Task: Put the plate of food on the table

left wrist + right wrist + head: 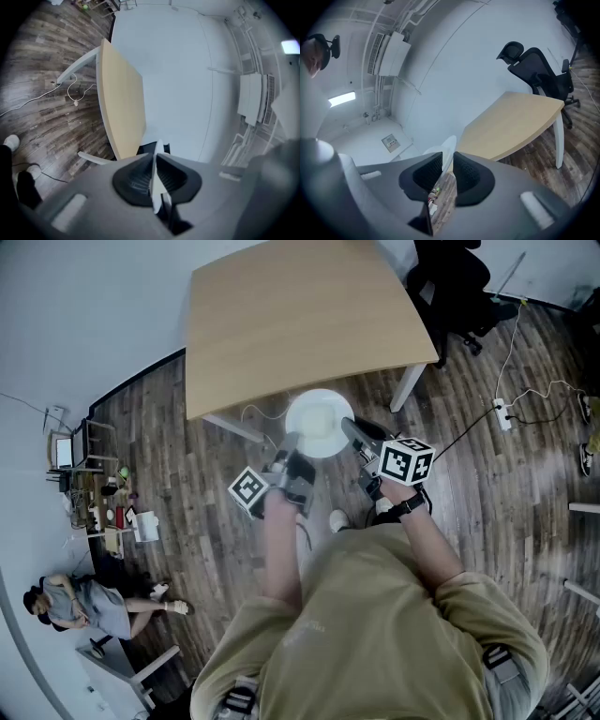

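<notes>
I have the plate [321, 423] held between both grippers, in front of the person's chest and at the near edge of the table [300, 315]. In the head view the white disc overlaps that near edge; I cannot tell whether its far rim touches the wood. What lies on it reads only as a pale patch.

The left gripper [289, 444] grasps the plate's near-left rim. In the left gripper view its two dark pads [136, 180] are clenched on the thin white edge of the plate [156, 185], with the table [119, 103] beyond, seen edge-on.

The right gripper [352, 429] grasps the right rim. In the right gripper view its pads [466, 173] sit on either side of the plate [448, 149], clamped on the rim, and the table [520, 122] stretches away to the right.

A black office chair [455, 277] stands at the table's far right corner. A person [84, 601] sits on the wooden floor [216, 512] far off at the near left
</notes>
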A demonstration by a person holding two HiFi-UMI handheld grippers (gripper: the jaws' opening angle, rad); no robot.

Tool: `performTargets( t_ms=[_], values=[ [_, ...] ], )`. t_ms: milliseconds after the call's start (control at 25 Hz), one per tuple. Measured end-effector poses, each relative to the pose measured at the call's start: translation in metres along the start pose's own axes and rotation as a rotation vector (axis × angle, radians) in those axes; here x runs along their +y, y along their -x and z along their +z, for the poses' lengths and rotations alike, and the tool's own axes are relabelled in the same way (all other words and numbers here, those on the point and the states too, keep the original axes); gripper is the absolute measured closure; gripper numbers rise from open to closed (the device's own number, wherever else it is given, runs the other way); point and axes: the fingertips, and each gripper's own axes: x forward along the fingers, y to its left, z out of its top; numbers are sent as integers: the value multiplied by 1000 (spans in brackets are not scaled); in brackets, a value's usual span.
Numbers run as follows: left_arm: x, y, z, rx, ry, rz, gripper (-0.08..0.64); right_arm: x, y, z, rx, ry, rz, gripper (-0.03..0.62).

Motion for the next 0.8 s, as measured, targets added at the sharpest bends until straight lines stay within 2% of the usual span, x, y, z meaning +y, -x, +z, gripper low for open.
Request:
performTargets(
  t_ms=[200,400,640,800],
  values=[
    [7,12,3,13,15,10,548,2,-5,-17,14,-9,-12,514],
    [11,30,30,17,-4,14,549,21,-26,-29,14,-21,-23,512],
    [12,34,33,19,0,-21,549,27,-26,-35,-2,25,-29,506],
    [19,36,35,36,8,-17,548,27,-26,-40,-2,25,-57,506]
  ],
)
